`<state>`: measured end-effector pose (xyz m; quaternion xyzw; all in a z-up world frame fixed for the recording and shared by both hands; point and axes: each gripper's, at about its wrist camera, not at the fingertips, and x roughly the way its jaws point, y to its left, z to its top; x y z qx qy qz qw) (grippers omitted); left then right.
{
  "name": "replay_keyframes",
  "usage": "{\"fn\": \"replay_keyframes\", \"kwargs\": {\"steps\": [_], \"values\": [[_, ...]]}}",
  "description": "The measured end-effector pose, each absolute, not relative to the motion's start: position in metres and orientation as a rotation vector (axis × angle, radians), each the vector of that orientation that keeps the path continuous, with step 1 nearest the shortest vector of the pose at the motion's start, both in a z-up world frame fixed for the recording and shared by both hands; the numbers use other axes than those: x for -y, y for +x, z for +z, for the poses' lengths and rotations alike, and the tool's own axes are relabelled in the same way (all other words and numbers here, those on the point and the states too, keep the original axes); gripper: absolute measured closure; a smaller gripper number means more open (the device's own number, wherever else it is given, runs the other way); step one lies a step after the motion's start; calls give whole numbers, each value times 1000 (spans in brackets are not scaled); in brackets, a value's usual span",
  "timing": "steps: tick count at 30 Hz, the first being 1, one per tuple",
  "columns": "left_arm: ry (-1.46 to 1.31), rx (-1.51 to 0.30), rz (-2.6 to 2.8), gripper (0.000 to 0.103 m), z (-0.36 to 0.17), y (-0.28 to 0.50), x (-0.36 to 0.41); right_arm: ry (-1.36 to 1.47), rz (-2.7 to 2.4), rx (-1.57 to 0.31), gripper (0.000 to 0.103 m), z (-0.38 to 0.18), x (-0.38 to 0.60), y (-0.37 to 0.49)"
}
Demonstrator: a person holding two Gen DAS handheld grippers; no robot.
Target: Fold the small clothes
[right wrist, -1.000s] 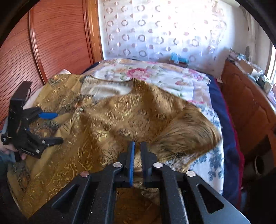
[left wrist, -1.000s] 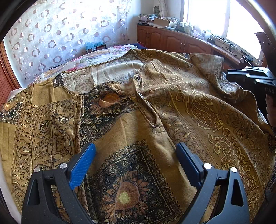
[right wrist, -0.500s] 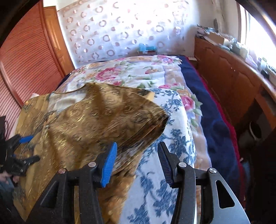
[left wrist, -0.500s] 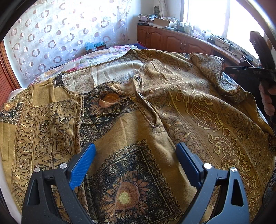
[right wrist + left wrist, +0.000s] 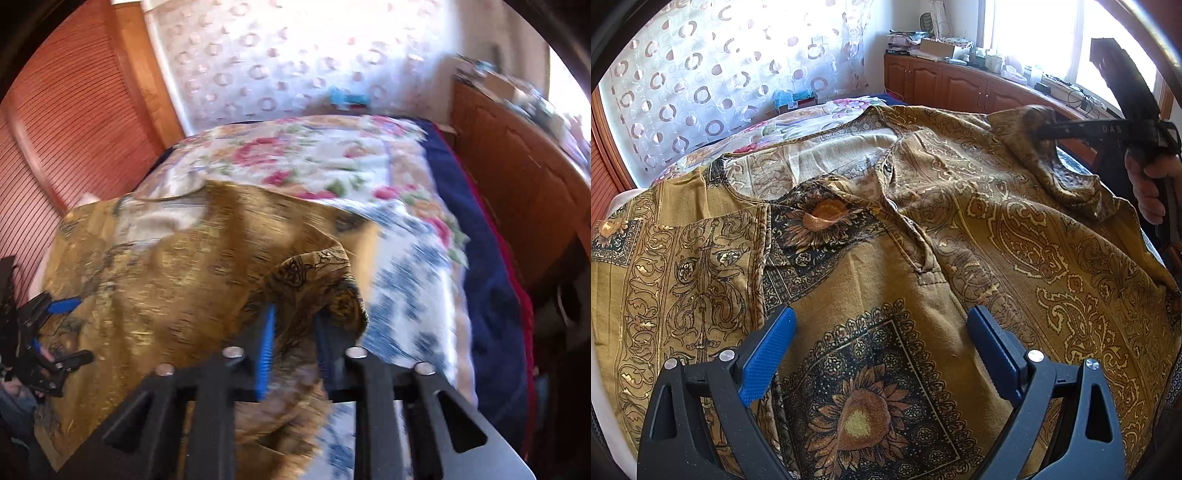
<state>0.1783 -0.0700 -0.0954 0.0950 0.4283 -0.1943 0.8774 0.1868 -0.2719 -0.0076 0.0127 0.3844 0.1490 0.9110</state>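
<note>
A golden-brown patterned shirt lies spread face up on the bed, its collar toward the far side. My left gripper hovers open above the sunflower print on the shirt's front, with nothing between its blue pads. From the right wrist view it shows small at the left. My right gripper is closing its jaws on a bunched fold at the shirt's right side. The fabric is pinched between the pads and raised off the bed. In the left wrist view that gripper and the hand holding it are at the right edge.
The shirt rests on a floral bedspread with a navy blanket along its right edge. A wooden cabinet with clutter on top runs under the window. A circle-print curtain hangs behind the bed, and a slatted wooden door stands to the left.
My right gripper opened, swung toward the shirt's right side, then closed on a fold there and raised it. The left gripper has stayed still and open.
</note>
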Motion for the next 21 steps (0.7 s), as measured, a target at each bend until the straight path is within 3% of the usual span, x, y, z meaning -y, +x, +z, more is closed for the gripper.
{"fn": "replay_keyframes", "kwargs": {"steps": [6,8,10,11,21], "values": [[198,-894,-406,9,-96,178,70,-26,406,-763,89,3,231,189],[198,-893,-406,9,-95,179,70,-35,435,-754,82,6,225,185],[198,-894,-406,9,-95,179,70,-43,451,-739,62,9,224,182],[198,-894,-406,9,-95,179,70,-39,458,-732,60,9,225,182],[192,-892,-394,9,-95,179,68,-58,358,-719,59,6,249,150]]}}
